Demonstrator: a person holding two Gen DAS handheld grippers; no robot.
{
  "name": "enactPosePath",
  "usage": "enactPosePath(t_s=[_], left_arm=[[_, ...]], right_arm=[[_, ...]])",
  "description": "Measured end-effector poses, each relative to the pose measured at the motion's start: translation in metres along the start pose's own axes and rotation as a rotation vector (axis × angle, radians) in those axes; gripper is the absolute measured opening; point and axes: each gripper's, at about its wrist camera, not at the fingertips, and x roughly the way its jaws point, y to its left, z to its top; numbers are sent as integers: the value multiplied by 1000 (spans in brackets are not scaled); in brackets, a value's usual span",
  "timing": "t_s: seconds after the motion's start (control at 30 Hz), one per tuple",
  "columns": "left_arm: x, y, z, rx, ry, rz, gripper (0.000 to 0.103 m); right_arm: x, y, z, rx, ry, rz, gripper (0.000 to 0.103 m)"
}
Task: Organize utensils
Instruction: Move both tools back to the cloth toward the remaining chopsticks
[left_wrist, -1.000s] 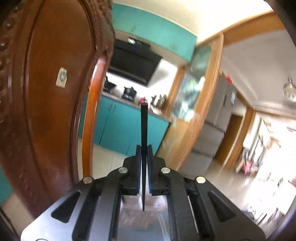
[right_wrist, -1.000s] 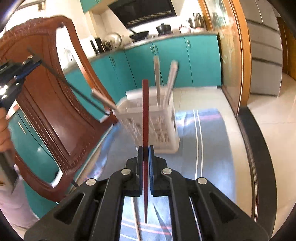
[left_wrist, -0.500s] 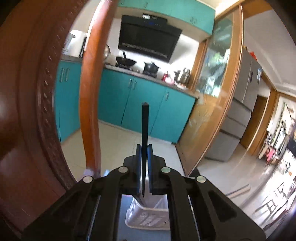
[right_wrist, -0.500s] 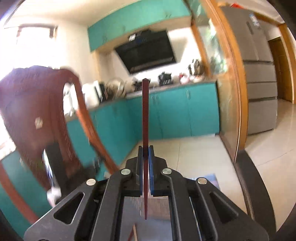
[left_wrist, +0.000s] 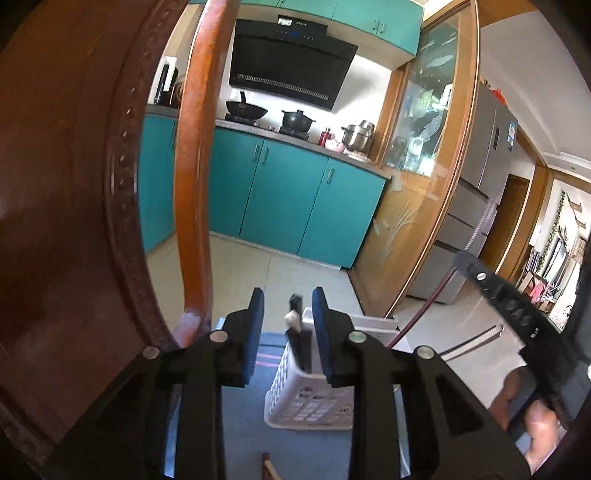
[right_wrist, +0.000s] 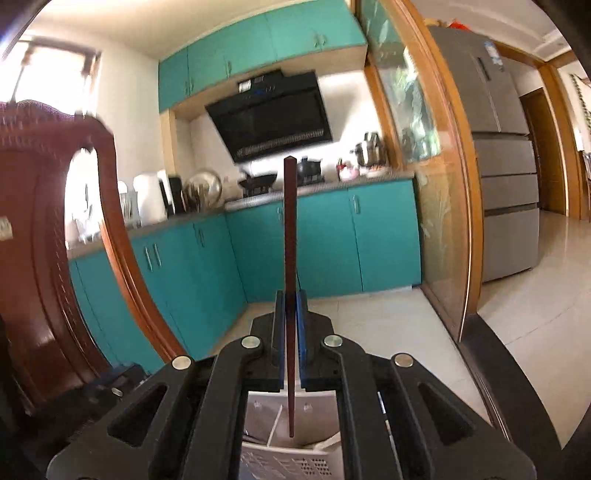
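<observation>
Standing close on the left, the carved brown wooden chair back (left_wrist: 74, 206) hides that side. The left gripper (left_wrist: 287, 314) has just been opening its jaws; the thin black chopstick (left_wrist: 295, 332) between them touches neither pad and stands in the white plastic lattice basket (left_wrist: 306, 402) just ahead and below. The right gripper (right_wrist: 290, 310) is clenched on a long dark red chopstick (right_wrist: 290, 258), with the basket under it, mostly hidden. Open floor lies to its right.
</observation>
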Motion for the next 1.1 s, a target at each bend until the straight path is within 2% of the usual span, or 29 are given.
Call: enactPosePath(t_s=[0.13, 0.17, 0.2, 0.27, 0.4, 0.47, 0.6, 0.67, 0.73, 0.77, 0.83, 0.93, 1.07, 1.1], left_arm=[[-4, 1, -8, 22, 12, 7, 33], [-6, 1, -10, 28, 11, 10, 33], [-7, 0, -12, 34, 12, 12, 33], [-11, -1, -17, 53, 14, 13, 33], [-14, -1, -29, 88, 20, 40, 33], [-13, 3, -37, 101, 44, 62, 33], [-11, 9, -50, 114, 100, 110, 33], [-10, 10, -57, 140, 122, 143, 33], [-10, 13, -63, 160, 138, 169, 33], [-9, 14, -65, 165, 147, 177, 33], [-9, 18, -69, 162, 166, 188, 33], [-6, 24, -72, 146, 195, 195, 33], [-6, 25, -73, 150, 207, 196, 33], [-6, 26, -73, 151, 208, 195, 33]], right_arm=[[-3, -2, -3, 0, 18, -11, 8], [-8, -2, 0, 0, 7, -15, 14], [-15, -2, 3, 0, -8, -18, 25], [-29, -2, 7, 3, -35, -23, 36], [-71, -1, 9, 9, -53, 36, 37], [-86, 3, 3, 1, -13, 86, 37], [-80, 19, -33, -106, 204, 151, 33], [-58, 24, -74, -166, 380, 170, 32], [-32, 24, -116, -170, 550, 174, 31], [-13, 24, -145, -152, 678, 180, 31], [5, 31, -175, -146, 794, 195, 31], [17, 45, -196, -165, 863, 197, 31], [21, 51, -214, -201, 896, 156, 30], [19, 50, -215, -206, 885, 148, 24]])
